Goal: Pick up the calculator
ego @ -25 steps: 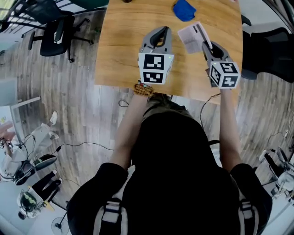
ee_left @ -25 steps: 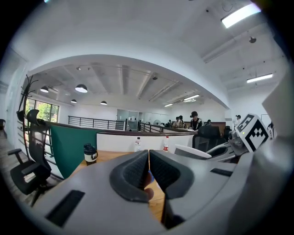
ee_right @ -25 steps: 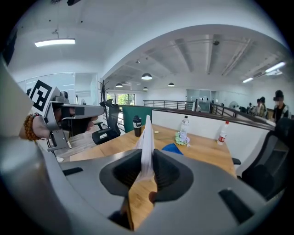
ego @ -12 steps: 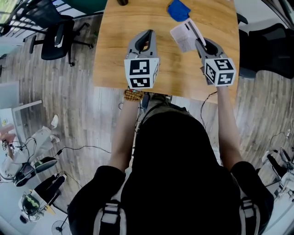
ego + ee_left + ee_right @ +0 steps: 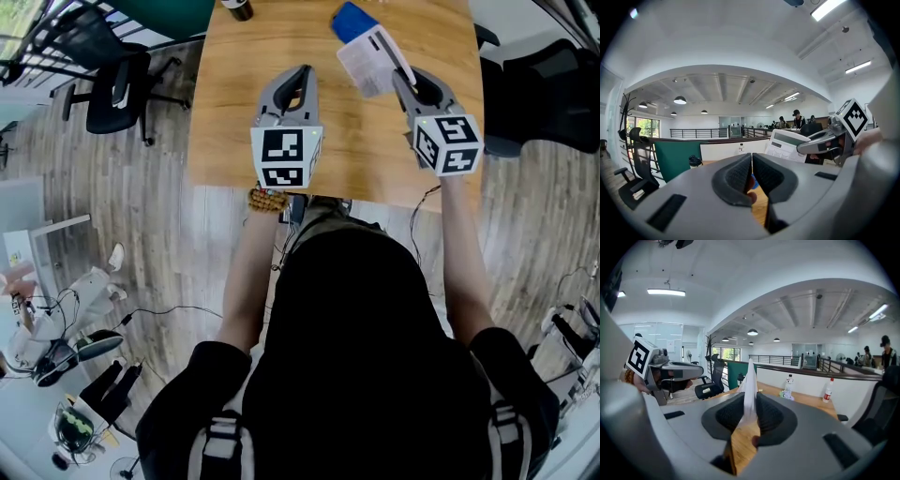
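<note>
The white calculator (image 5: 368,58) hangs tilted above the wooden table (image 5: 234,112), and my right gripper (image 5: 403,79) is shut on its near edge. In the right gripper view the calculator (image 5: 750,385) stands edge-on, pinched between the two pads of that gripper (image 5: 750,416). From the left gripper view its display and keys (image 5: 786,144) show at the right. My left gripper (image 5: 298,77) hovers over the table's middle, to the left of the calculator, with its jaws shut and nothing between them (image 5: 752,165).
A blue thing (image 5: 347,19) lies on the table just beyond the calculator, and a dark object (image 5: 236,7) sits at the far edge. Two bottles (image 5: 788,385) stand at the table's far side. Office chairs (image 5: 103,66) stand on the floor at both sides.
My right gripper has risen and carried the calculator up off the table. My left gripper has shifted a little to the left and upward, still shut.
</note>
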`<state>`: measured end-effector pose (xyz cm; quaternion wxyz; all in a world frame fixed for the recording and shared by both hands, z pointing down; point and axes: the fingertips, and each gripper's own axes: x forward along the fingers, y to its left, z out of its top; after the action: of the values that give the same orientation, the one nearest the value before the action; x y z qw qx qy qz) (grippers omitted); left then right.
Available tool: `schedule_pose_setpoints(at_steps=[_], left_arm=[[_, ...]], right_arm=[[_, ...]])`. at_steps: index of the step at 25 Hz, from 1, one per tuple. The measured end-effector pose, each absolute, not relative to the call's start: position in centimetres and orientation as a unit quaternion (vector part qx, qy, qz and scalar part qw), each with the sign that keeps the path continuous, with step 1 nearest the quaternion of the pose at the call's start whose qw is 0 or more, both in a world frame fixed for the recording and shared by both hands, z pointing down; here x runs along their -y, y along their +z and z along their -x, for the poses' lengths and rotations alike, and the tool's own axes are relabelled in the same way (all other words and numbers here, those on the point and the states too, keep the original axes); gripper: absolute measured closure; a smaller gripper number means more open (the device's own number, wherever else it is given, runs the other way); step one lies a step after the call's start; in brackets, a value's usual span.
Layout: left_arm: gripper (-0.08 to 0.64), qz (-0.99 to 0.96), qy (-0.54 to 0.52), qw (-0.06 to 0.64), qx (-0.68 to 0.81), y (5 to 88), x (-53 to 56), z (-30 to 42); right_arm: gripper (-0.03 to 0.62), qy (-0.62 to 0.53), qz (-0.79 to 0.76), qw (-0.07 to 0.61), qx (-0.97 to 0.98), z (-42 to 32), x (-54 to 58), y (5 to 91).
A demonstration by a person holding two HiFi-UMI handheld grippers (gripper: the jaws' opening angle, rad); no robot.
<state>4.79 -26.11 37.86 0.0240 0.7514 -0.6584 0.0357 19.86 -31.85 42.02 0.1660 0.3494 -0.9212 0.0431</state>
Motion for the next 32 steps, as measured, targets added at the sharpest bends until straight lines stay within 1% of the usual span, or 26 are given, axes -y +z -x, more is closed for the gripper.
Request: schedule_pose_setpoints(at_steps=[8,18,24,28,32], left_arm=[[0.535,-0.758,0.032,0.008,0.651,36.0,25.8,-6.2],[0.535,-0.762,0.015,-0.016,0.647,34.8,24.6,-9.0],[0.535,-0.754,0.012,-0.031,0.656,34.6,24.0,-10.4],[0.535,-0.752,0.007,-0.024,0.659,35.2,23.6,-11.3],[0.535,-0.749,0.002,-0.008,0.662,36.1,22.9,-11.9]], right_arm=[[0.508,0.008,-0.364,0.119,0.924,-19.8,30.8,36.9],[0.509,-0.063,-0.393,0.085,0.913,-20.0,28.2,33.0],[0.508,-0.078,-0.429,0.074,0.897,-20.7,27.4,33.3],[0.509,-0.076,-0.433,0.073,0.895,-21.1,26.9,34.6],[0.509,-0.067,-0.43,0.087,0.896,-20.9,25.9,36.1]])
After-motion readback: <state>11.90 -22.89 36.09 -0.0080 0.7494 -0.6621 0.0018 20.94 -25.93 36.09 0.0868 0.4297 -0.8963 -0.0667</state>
